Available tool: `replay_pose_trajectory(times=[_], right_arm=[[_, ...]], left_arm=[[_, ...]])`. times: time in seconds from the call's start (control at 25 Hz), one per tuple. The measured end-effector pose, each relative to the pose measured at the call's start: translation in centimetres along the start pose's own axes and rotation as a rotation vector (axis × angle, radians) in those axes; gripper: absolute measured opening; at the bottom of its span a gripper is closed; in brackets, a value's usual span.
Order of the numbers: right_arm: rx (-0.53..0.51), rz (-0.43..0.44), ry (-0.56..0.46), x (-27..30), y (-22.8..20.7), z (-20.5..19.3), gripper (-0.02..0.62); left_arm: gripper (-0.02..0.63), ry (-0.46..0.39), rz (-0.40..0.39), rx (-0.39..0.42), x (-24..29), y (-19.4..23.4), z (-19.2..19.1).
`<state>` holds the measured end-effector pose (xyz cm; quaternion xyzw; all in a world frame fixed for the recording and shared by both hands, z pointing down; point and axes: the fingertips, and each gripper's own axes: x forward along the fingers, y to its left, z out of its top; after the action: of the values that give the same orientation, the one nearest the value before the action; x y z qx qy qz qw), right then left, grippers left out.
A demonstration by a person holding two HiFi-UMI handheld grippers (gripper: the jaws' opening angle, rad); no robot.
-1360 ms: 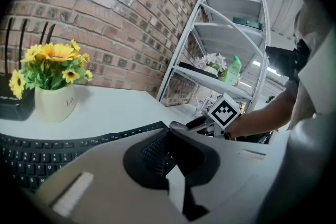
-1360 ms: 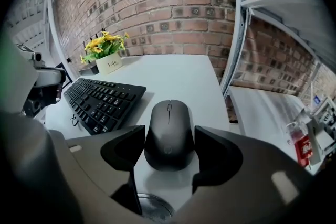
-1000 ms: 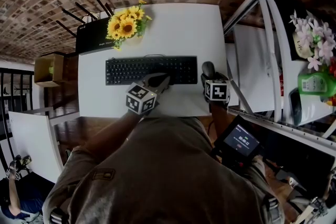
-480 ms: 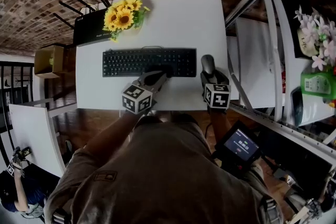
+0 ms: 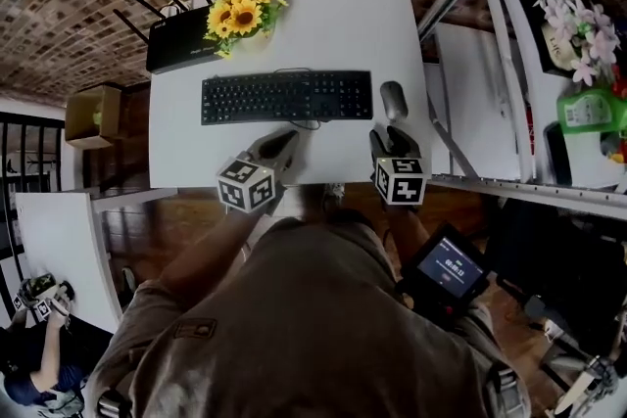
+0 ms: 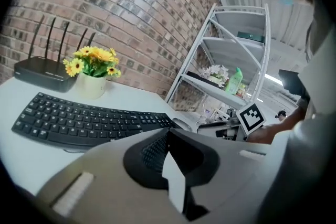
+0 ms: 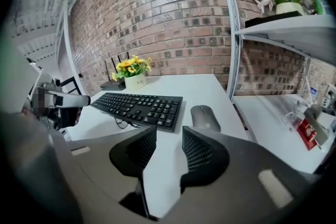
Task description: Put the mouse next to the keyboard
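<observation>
A dark grey mouse (image 5: 394,99) lies on the white table (image 5: 333,24), just right of the black keyboard (image 5: 286,97) and apart from it. My right gripper (image 5: 388,141) is behind the mouse, near the table's front edge. In the right gripper view the mouse (image 7: 205,117) lies ahead of the right gripper (image 7: 169,144); its jaws are closing with only bare table between them. My left gripper (image 5: 280,145) hovers in front of the keyboard (image 6: 79,120). In its own view the left gripper (image 6: 168,136) has its tips together and empty.
A black router (image 5: 181,49) and a pot of sunflowers (image 5: 245,13) stand at the table's back left. A white metal shelf rack (image 5: 509,64) rises to the right, holding flowers (image 5: 573,29) and a green bottle (image 5: 593,108). A cardboard box (image 5: 93,116) is off the left edge.
My right gripper has drawn back from the mouse toward the table's front edge and its jaws have narrowed. The mouse stays beside the keyboard. The left gripper has also pulled back slightly.
</observation>
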<state>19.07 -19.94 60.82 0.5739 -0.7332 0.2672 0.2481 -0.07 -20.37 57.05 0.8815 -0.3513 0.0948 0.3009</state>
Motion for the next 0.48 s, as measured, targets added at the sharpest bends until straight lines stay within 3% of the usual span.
replay_pose_trajectory(times=[0.2, 0.32, 0.48], right_arm=[[0.001, 0.022, -0.075, -3.5, 4.6, -0.6, 0.136], [0.009, 0.038, -0.098, -5.6, 7.6, -1.9, 0.07], [0.016, 0.063, -0.112, -8.3, 11.3, -4.2, 0.05]], left_arm=[[0.0, -0.034, 0.004, -0.007, -4.8, -0.3, -1.8], [0.0, -0.06, -0.001, -0.007, -7.8, -0.9, -2.7], [0.0, -0.078, -0.006, -0.023, -11.2, -1.6, -4.5]])
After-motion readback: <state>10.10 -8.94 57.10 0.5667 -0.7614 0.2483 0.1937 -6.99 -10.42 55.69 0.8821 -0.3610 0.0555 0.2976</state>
